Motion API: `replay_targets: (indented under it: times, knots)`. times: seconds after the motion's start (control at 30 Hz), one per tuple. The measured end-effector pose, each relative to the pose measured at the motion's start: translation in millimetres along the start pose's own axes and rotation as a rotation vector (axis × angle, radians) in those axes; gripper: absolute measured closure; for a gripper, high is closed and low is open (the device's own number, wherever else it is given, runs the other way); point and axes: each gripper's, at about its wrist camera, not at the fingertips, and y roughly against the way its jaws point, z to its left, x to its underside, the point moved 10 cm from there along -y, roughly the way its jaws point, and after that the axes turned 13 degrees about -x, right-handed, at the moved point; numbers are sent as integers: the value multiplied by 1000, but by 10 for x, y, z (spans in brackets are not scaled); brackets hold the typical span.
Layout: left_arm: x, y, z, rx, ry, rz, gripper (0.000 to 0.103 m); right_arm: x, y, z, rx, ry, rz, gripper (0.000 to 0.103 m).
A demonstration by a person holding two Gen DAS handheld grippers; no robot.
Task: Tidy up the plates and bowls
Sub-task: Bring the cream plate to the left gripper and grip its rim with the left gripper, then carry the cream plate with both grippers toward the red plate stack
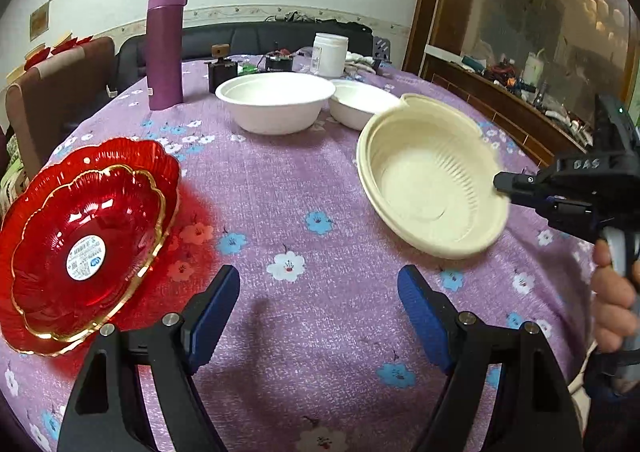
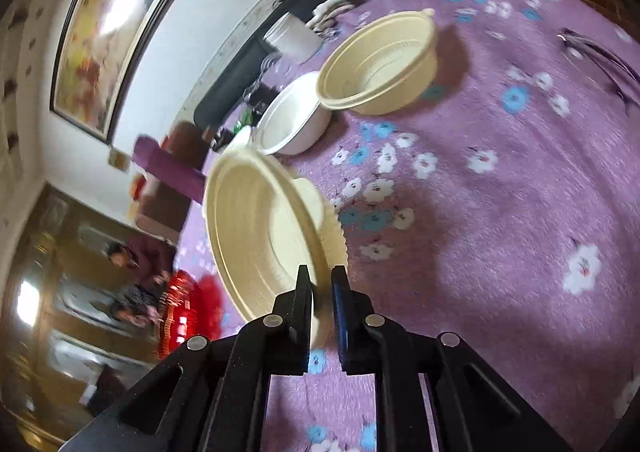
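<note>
1. Gripping a cream bowl (image 1: 428, 187) by its rim, the right gripper (image 1: 505, 183) is holding it tilted above the purple flowered tablecloth (image 1: 304, 211), its two fingers pressed together on the rim edge.
2. Showing the same grip up close, the right wrist view has the bowl (image 2: 256, 228) on edge, its rim pinched between the gripper's (image 2: 322, 284) black fingers (image 2: 304, 292).
3. Wrapping around the right gripper's handle, a hand (image 1: 612, 284) is showing at the right edge of the left wrist view.
4. Hovering over bare cloth, the left gripper (image 1: 318, 284) is standing with its blue-padded fingers (image 1: 216, 304) wide apart and nothing between them.
5. Sitting on the cloth to the left of the left gripper, two red gold-rimmed plates (image 1: 84, 244) are nested, the smaller inside the larger.
6. Resting farther back, a large white bowl (image 1: 276, 99) is just beside a smaller white bowl (image 1: 360, 101).
7. Standing near the smaller white bowl (image 2: 288, 123) in the right wrist view, a second cream bowl (image 2: 378, 63) is upright on the cloth.
8. Standing behind the white bowls are a purple flask (image 1: 166, 47) and a white jar (image 1: 330, 53).
</note>
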Motion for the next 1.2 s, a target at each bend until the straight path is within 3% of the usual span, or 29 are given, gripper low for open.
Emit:
replay_targets:
  times: [0.1,0.2,0.37,0.63,0.67,0.73,0.83,0.93,1.1,1.2]
  knots:
    - [-76,51,-17,15,3,-16,22,-128,106,-52,62,71,-68,87]
    - [-204,55,-81,40,5,-26,22,-157,215,-41,55,96,-97,87]
    - [-343,-128,-143,92,60,26,22,-110,165,-66,-11,54,-76,87]
    - [-509,-397,-299,127,75,62,24,-146,2,-65,-7,49,-73,87]
    - [-521,-418,-312,126,74,62,27,-138,-21,-75,-1,52,-67,87]
    - [-546,-485,-371,131,65,76,50,-127,-70,-115,6,51,-61,87]
    - [-526,-610,-457,124,41,113,72,-108,-116,-138,7,56,-62,87]
    - [-493,-662,-531,118,9,106,80,-84,-148,-80,20,124,-77,87]
    - [-532,-646,-472,57,-3,53,80,-58,-171,7,47,232,-106,87]
    - [-531,-678,-414,47,20,64,80,-29,-198,82,30,276,-101,84]
